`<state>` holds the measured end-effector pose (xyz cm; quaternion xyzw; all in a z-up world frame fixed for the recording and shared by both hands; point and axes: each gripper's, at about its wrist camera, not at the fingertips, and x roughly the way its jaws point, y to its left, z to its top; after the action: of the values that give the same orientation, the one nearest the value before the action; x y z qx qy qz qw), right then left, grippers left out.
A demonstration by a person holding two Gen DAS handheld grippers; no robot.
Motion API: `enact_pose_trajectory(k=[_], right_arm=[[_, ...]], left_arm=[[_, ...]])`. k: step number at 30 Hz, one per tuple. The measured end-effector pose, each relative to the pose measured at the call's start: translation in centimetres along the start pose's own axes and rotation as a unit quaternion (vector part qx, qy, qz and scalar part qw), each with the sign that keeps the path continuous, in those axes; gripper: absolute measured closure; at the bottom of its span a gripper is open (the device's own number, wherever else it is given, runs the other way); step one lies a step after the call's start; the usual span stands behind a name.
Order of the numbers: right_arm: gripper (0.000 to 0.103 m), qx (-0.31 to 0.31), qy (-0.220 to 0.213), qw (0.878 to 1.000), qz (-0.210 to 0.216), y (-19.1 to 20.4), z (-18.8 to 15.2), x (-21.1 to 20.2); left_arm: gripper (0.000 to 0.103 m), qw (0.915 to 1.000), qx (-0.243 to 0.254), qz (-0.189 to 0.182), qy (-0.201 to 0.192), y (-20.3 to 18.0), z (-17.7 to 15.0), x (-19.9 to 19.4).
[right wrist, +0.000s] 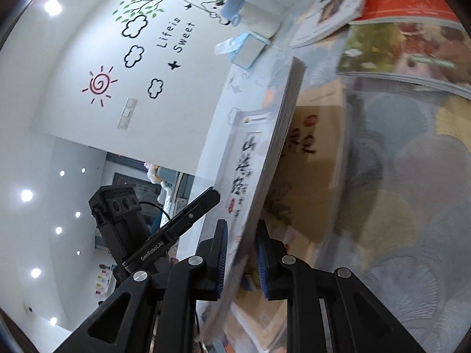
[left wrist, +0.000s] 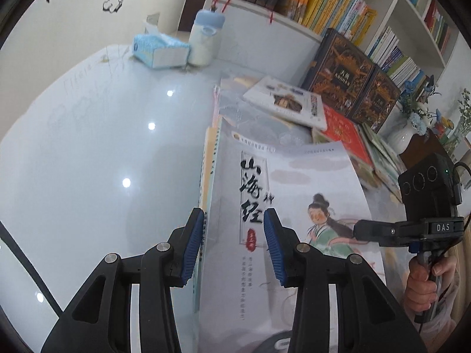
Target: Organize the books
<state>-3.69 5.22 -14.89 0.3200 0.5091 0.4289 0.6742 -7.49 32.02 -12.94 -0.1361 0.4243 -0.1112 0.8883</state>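
On the desk [left wrist: 88,135], the left tongs [left wrist: 232,247] clamp the spine side of a small stack topped by the white picture book [left wrist: 294,200]; the right tongs [right wrist: 241,256] pinch that book's page edge. Loose books [left wrist: 347,135] lie scattered further right, so most sorting seems left. Only the left view shows the bookshelf [left wrist: 323,6]; only the right shows a tan book [right wrist: 318,147] beneath.

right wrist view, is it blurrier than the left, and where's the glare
Right wrist view: yes, the tablecloth and loose books smear with motion, the white book softer. Left wrist view: that book's cover reads sharp; ceiling-light spots glare on the glossy table; fisheye bends the shelves.
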Motion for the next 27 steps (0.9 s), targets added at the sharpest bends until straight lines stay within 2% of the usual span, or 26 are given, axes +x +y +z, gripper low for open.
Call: enact_pose_trajectory(k=[5, 8, 15, 17, 19, 20, 21, 24, 27], right_arm=[[0.084, 0.018, 0.012, 1.0, -0.013, -1.4, -0.6, 0.2], [0.084, 0.024, 0.003, 1.0, -0.012, -1.8, -0.7, 0.1], [0.084, 0.015, -0.002, 0.999, -0.041, -0.8, -1.0, -0.2], [0.077, 0.03, 0.0, 0.999, -0.04, -0.8, -1.0, -0.6], [0.05, 0.05, -0.006, 0.999, -0.017, -1.0, -0.9, -1.6], [0.046, 0.054, -0.021, 0.998, -0.013, -1.0, -1.0, -2.6], [0.041, 0.051, -0.044, 0.997, -0.031, -1.1, -1.0, -4.1], [0.037, 0.034, -0.087, 0.993, -0.071, -1.7, -1.4, -8.0], [0.037, 0.058, -0.121, 0.987, -0.087, -4.0, -2.3, -12.6]], left_arm=[[0.064, 0.9999, 0.005, 0.01, 0.004, 0.0, -0.5, 0.0], [0.064, 0.9995, 0.01, 0.026, 0.017, -0.1, -0.7, 0.5], [0.062, 0.9971, 0.031, 0.066, 0.019, -1.2, -1.1, 0.6], [0.061, 0.9951, 0.027, 0.093, 0.016, -1.2, -1.1, 0.4], [0.059, 0.9923, 0.019, 0.121, 0.016, -1.1, -0.9, 0.1], [0.059, 0.991, 0.013, 0.132, 0.017, -1.0, -0.9, -0.1], [0.059, 0.9898, 0.007, 0.141, 0.016, -0.9, -0.8, -0.4], [0.059, 0.9854, -0.001, 0.17, 0.003, -1.3, -0.6, -1.4], [0.057, 0.9871, -0.002, 0.16, -0.013, -3.0, -0.1, -2.2]])
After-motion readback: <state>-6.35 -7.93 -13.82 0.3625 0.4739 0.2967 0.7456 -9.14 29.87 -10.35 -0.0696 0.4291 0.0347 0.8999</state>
